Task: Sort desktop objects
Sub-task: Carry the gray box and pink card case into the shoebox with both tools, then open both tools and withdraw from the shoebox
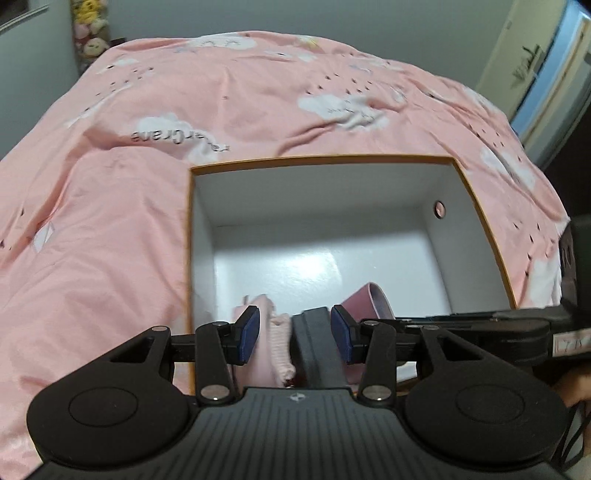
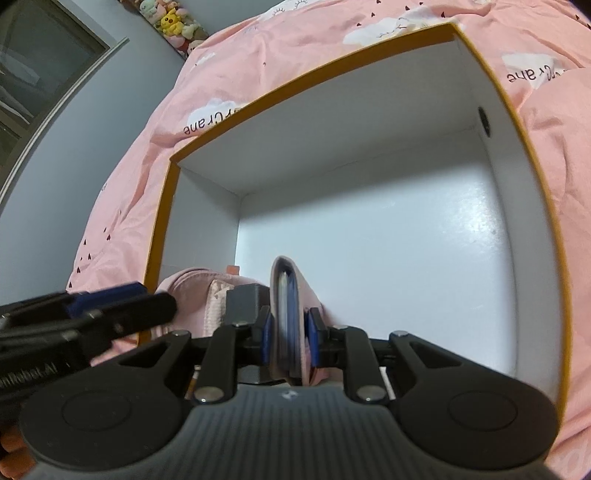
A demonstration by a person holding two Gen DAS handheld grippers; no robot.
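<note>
Pink bedsheet (image 1: 221, 92) with white clouds covers pretty much everything, and a white box (image 1: 439, 173) with an orange rim sits right on top of it. Most of the box floor is bare and glossy, with all the stuff piled at the near edge.

Left gripper (image 1: 293, 334) hangs over that near edge with its blue pads spread apart, not pressing on anything. Between and under them you can see a pale pink knit item (image 1: 279, 339) and a dark grey block (image 1: 314, 343), both lying in the box. I can't tell exactly what either one is.

Right gripper (image 2: 289, 338) is clamped on a flat pink case (image 2: 291, 288) standing on edge, with something blue tucked inside it. Its pads press both sides of it, low over the near part of the box. The left view shows the same case (image 1: 367, 301) poking up beside the grey block.

Clutter-wise, the two tools are really close, the left one crossing into the right camera's view. Stuffed toys (image 2: 173, 18) sit against the far wall, and a round hole (image 1: 439, 209) is in the box's side wall.
</note>
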